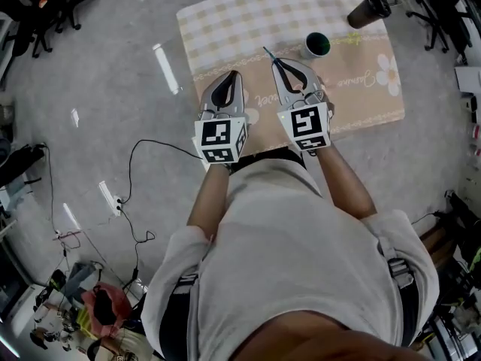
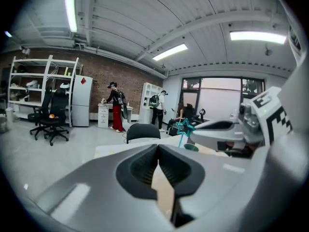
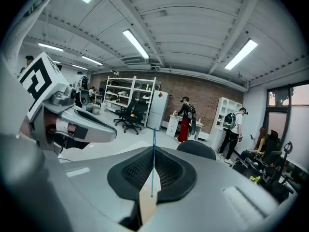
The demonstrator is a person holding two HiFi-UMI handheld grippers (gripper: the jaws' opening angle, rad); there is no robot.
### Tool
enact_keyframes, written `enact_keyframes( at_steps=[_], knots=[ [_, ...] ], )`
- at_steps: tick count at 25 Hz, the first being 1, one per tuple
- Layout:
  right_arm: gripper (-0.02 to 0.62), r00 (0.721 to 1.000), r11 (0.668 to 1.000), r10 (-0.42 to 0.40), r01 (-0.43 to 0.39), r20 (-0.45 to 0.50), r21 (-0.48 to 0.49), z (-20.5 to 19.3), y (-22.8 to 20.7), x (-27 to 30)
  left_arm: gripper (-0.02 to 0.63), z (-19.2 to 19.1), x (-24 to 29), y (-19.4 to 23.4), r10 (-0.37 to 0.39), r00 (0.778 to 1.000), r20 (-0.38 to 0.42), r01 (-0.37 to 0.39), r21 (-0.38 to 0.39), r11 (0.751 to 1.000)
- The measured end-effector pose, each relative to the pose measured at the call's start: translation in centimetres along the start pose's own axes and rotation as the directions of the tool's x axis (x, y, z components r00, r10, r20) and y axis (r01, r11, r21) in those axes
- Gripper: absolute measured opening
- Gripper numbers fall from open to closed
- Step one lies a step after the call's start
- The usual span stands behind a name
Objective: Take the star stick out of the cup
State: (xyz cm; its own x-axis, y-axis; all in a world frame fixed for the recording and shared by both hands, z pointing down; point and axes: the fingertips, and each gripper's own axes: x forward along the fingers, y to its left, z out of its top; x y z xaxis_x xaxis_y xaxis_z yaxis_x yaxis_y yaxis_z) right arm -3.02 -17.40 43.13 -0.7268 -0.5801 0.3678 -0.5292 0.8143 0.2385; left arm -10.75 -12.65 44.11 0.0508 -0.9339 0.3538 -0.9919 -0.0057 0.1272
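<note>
Table (image 1: 225,21) fills the top of the head view, a rectangular top under a pale checked cloth with a beige flowered band along its near side. Reaching over that near edge from the torso are the left forearm (image 1: 211,198) and the right forearm (image 1: 344,179). They lie side by side and almost parallel, with each wrist straight behind its tool. The grey two-jaw left gripper (image 1: 234,75) points away and slightly downward. Its jaws are pressed together with nothing between them. The matching right gripper (image 1: 280,61) sits just beside it in the same tilt (both marker cubes face up at the camera). Its jaws are clamped on the thin teal star stick (image 1: 269,53), whose shaft runs straight up between the ribbed pads (image 3: 166,170). A dark lidded tumbler (image 1: 368,10) stands at the far right corner. The white cup (image 1: 316,45) with a green inside stands near the right gripper. The stick is outside the cup, to its left and apart from it, and its outlined star (image 2: 184,127) shows in the left gripper view.
</note>
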Motion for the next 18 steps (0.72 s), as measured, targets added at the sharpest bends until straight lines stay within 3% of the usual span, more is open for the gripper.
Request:
enact_keyframes(
  at_steps=[5,10,18],
  knots=[
    [0.007,0.998,0.998,0.059,-0.059,-0.008,-0.033,0.7,5.1,2.3,0.003,-1.2,-2.2,4.2,0.039,0.999,-0.008,-0.04,-0.023,0.999],
    [0.008,0.996,0.986,0.084,-0.087,-0.024,-0.145,2.4,11.3,4.6,0.003,-2.0,-5.4,9.2,0.077,0.997,-0.013,-0.078,-0.042,0.996],
    [0.008,0.985,0.975,0.171,-0.174,-0.032,-0.137,2.9,17.2,7.5,0.003,-4.3,-7.2,14.1,0.136,0.989,-0.056,-0.14,-0.069,0.988]
  ],
)
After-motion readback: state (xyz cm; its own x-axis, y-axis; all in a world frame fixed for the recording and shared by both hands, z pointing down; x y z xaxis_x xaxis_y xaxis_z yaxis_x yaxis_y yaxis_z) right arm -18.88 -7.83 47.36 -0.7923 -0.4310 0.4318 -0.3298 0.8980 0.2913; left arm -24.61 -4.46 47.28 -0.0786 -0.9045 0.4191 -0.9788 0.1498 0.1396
